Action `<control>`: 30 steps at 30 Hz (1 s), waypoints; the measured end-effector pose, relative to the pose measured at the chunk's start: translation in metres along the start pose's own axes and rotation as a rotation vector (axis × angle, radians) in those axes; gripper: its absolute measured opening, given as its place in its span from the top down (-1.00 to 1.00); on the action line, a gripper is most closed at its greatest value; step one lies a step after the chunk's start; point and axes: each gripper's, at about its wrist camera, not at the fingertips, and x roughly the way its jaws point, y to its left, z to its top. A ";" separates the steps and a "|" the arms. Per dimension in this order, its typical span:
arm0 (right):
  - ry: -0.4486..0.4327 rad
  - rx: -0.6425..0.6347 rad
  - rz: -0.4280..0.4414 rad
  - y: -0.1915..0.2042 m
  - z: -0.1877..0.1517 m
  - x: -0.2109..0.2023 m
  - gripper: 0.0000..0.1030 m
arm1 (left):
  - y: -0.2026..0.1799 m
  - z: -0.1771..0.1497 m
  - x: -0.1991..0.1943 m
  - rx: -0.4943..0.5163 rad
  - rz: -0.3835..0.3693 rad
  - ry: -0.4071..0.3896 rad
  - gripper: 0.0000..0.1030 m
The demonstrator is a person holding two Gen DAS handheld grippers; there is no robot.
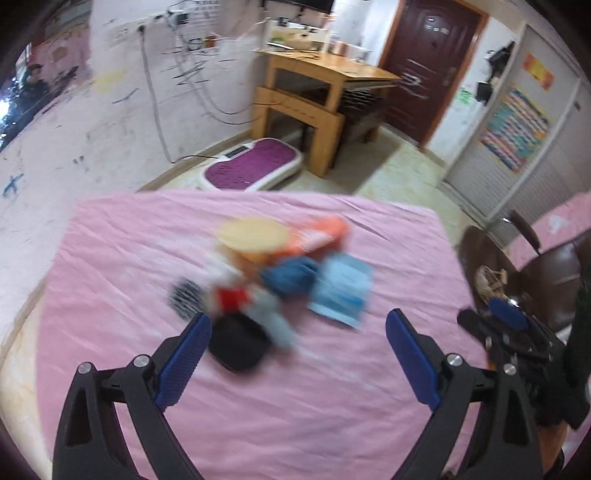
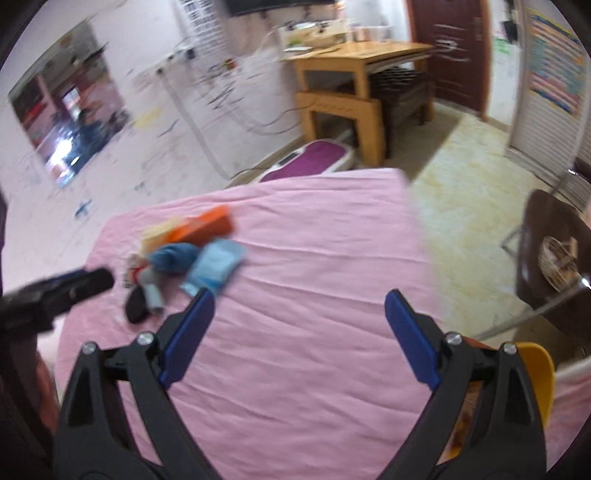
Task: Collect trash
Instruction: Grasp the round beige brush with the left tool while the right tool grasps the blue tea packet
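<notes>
Fingers [image 2: 410,336] spread; yellow bin [image 2: 535,373] beside.

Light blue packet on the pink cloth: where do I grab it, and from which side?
Take the light blue packet by its near free edge, coming from the near right. It seems to lie flat, and the blue bundle crowds its left side. Blur hides finer detail.

No legible text anywhere. Motion blur smears every printed surface. Colourful striped poster [image 1: 515,127] on the wall at two o'clock in the left wrist view: rows of print, unreadable. Orange-yellow sign [image 1: 538,71] above it: characters too blurred to make out. Light blue packet [image 1: 341,291] in the pile on the pink table [image 1: 110,295]: markings indistinct. White sheet with dark rows [image 2: 205,26] at twelve o'clock in the right wrist view: also unreadable.
</notes>
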 end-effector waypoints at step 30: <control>0.274 -0.100 -0.070 0.095 0.036 0.108 -0.84 | 0.006 0.080 0.095 0.501 -0.118 0.248 0.46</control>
